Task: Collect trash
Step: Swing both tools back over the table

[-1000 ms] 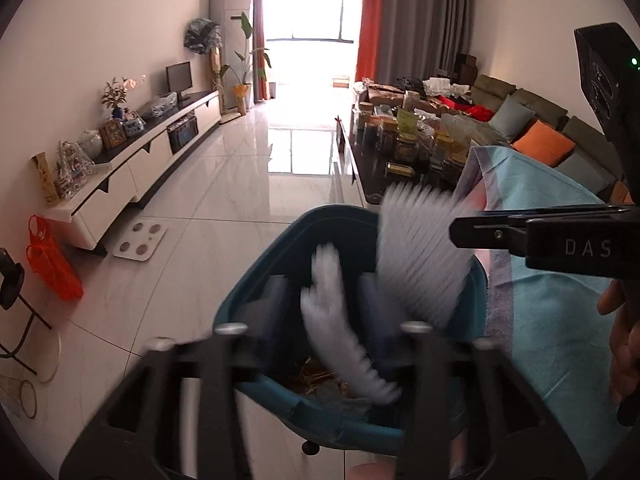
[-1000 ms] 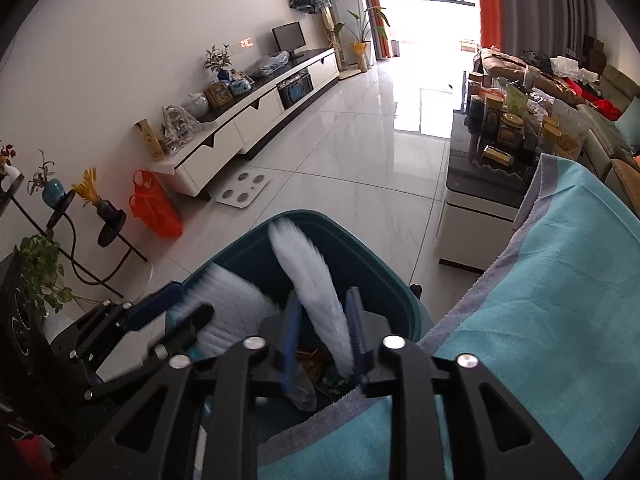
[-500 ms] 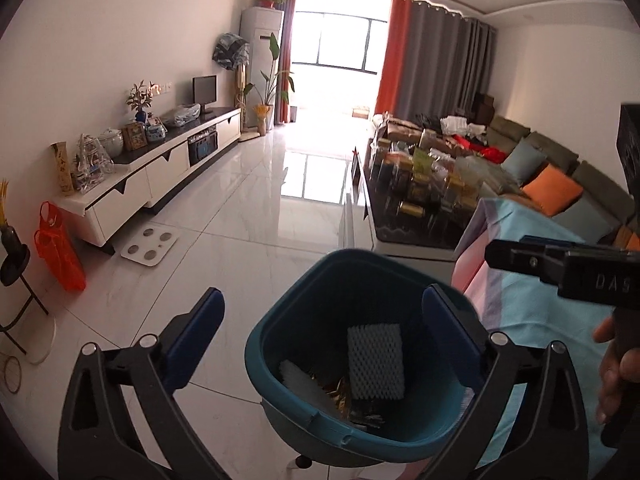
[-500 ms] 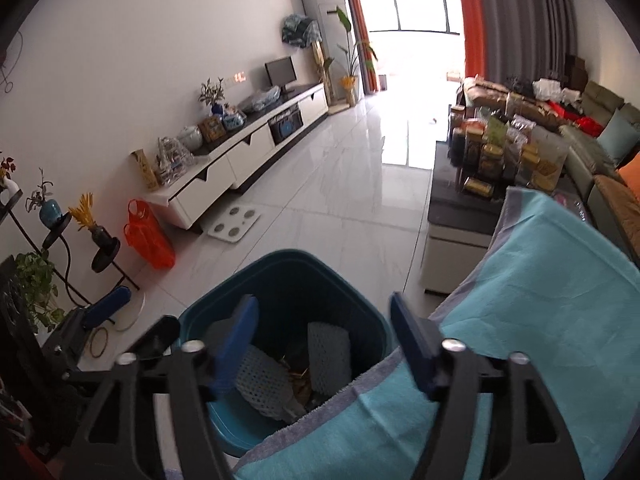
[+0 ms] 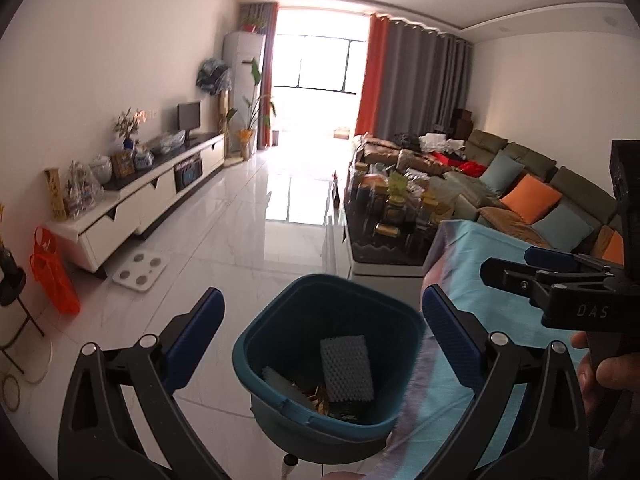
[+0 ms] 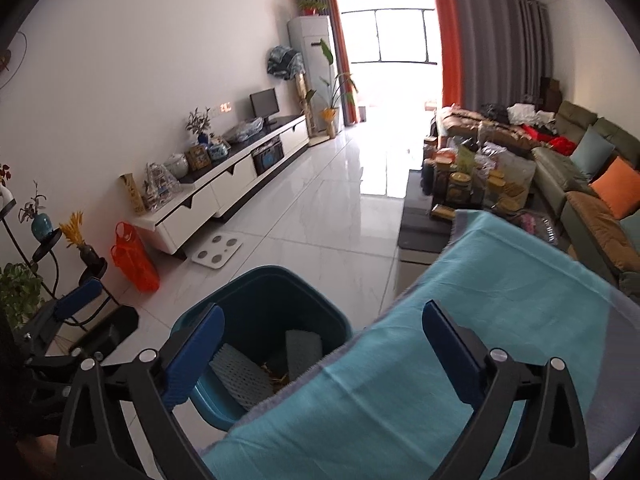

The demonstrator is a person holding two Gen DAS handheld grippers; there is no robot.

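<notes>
A teal trash bin (image 5: 280,320) stands on the floor beside a table covered with a teal cloth (image 6: 460,320); the bin also shows in the right wrist view (image 6: 264,280). Two grey foam-mesh pieces lie inside it (image 5: 346,362) (image 6: 240,376), over some brown scraps. My left gripper (image 5: 320,332) is open and empty above the bin. My right gripper (image 6: 320,344) is open and empty, over the bin's edge and the cloth. The right gripper also shows at the right of the left wrist view (image 5: 552,276).
A white TV cabinet (image 5: 152,200) lines the left wall, with an orange bag (image 5: 52,276) and a white scale (image 5: 140,266) on the tiled floor. A cluttered dark coffee table (image 5: 392,216) and a green sofa (image 5: 540,184) lie to the right. Plant stands (image 6: 44,248) are at far left.
Both grippers were shut on white foam-mesh pieces over the bin. They opened, the pieces dropped into the bin, and both grippers rose and drew back.
</notes>
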